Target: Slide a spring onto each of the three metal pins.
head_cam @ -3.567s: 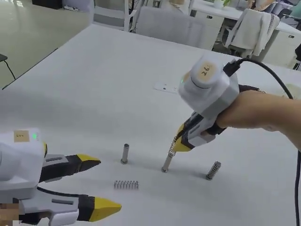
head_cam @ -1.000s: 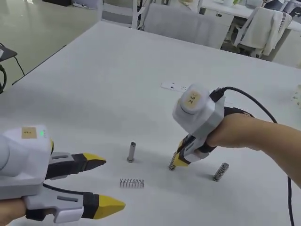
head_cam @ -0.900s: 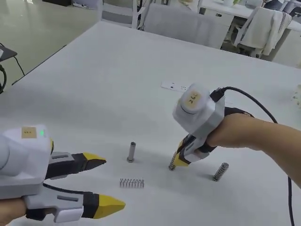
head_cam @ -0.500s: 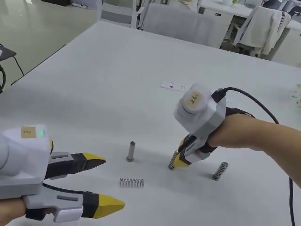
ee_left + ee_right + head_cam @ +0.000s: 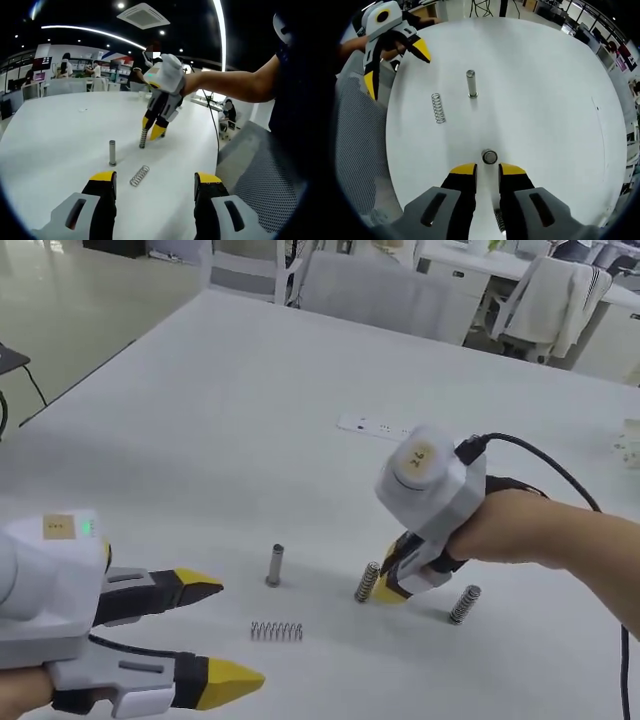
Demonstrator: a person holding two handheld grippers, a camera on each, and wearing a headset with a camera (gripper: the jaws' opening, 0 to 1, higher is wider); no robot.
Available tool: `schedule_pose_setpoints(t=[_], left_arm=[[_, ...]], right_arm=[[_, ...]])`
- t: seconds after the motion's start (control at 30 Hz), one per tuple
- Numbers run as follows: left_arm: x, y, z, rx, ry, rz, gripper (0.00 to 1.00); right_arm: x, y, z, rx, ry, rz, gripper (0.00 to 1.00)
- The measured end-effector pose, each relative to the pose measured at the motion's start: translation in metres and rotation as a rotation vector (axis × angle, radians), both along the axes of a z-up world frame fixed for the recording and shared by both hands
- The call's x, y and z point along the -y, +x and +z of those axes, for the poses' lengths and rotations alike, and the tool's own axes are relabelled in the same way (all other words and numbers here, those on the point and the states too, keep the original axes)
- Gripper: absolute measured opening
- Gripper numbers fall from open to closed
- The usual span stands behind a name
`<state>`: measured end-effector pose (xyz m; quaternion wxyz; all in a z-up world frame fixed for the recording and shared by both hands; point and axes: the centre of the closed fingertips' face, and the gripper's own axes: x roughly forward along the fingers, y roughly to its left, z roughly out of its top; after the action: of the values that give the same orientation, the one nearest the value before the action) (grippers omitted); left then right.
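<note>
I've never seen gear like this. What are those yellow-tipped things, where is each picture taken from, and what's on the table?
A person holds a gripper in each hand. One picture is from a headset camera, the round two from cameras on the grippers. On the table stand three pins: the middle pin and right pin wear springs, the left pin is bare; a loose spring lies nearby. The left gripper is open and empty; the right gripper, slightly open, holds nothing by the middle pin.

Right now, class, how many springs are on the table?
3: loose spring by the bare pin; second spring on the middle pin at the right gripper; third spring standing further right.
</note>
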<state>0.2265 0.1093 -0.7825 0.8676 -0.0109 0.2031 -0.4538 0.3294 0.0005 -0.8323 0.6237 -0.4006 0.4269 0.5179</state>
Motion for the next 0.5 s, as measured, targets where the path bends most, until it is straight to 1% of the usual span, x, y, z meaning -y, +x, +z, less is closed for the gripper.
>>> schedule_pose_setpoints(t=[0.23, 0.5], left_arm=[[0.001, -0.002, 0.001, 0.003, 0.002, -0.004, 0.58], [0.001, -0.003, 0.003, 0.007, 0.005, -0.007, 0.58]], right_arm=[[0.003, -0.004, 0.0, 0.001, -0.003, 0.001, 0.15], [0.003, -0.013, 0.0, -0.005, 0.006, -0.001, 0.15]])
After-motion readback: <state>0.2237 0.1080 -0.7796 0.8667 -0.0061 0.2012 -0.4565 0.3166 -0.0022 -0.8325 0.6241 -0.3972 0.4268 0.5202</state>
